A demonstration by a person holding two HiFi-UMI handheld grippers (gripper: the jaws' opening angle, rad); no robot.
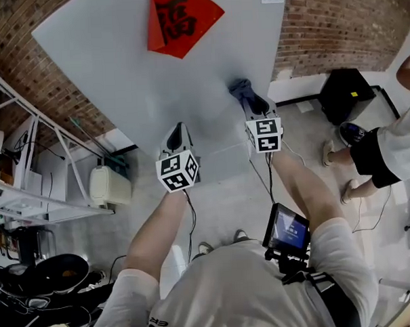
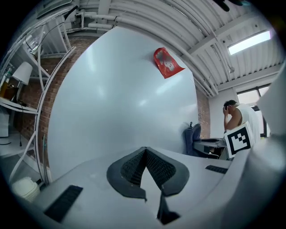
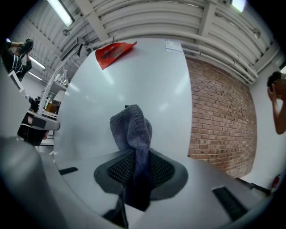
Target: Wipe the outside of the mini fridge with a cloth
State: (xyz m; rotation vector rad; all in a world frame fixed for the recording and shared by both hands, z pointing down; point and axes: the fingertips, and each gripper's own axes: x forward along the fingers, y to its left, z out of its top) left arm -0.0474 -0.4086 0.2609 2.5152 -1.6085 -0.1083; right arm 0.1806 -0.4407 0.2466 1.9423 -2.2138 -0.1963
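Note:
The mini fridge is a tall white panel ahead of me, with a red paper sign stuck near its top. My right gripper is shut on a grey-blue cloth. The cloth sticks up from between the jaws, and its bunched end lies against the white fridge face. My left gripper hovers a little to the left, close to the same face. Its jaws are shut with nothing between them. In the left gripper view the cloth shows at the right, against the fridge.
A metal shelf rack and a white container stand on the left. The brick wall runs behind the fridge. A black box and a bystander's legs are on the right. Cables lie on the floor.

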